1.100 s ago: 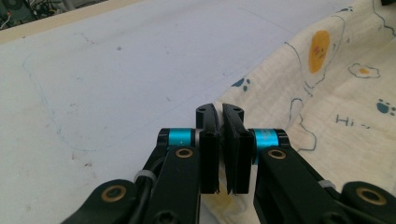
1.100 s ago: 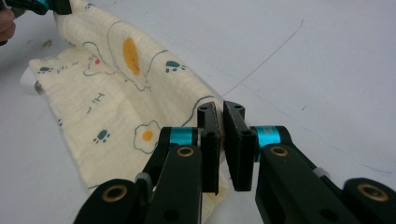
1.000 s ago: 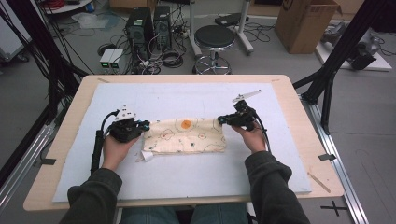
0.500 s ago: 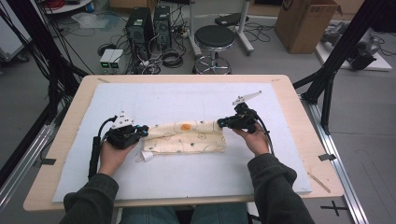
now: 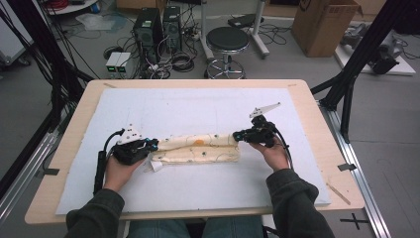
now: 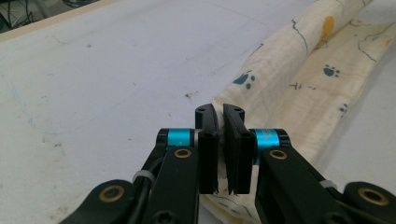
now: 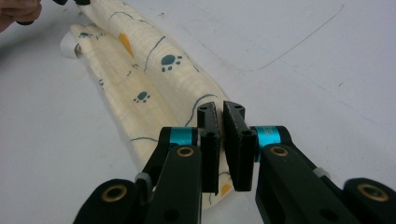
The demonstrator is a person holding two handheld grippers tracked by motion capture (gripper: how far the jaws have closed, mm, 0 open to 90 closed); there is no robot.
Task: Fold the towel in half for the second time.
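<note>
Now you've folded the cream paw-print muslin cloth (image 5: 198, 148) narrower vs a sec ago, into a long strip mid-tabletop (image 5: 208, 109), w/ left gripper (image 5: 148, 145) & right gripper (image 5: 238, 135) fingers pinched on its ends, so fold's progressing.

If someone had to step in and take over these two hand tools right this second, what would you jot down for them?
Left tongs: shut on the near-left end of the cream paw-print cloth.
Right tongs: shut on the opposite end of the same cloth.
Where things are: the cloth lies across the middle of the white mat, bunched into a long narrow band stretched between the two tongs, its far edge lifted. A small white tag sticks out at the left end.
Done: the cloth looks folded lengthwise at least once.
Left: probably lay this fold down flat, let go, then fold the band shorter.
</note>
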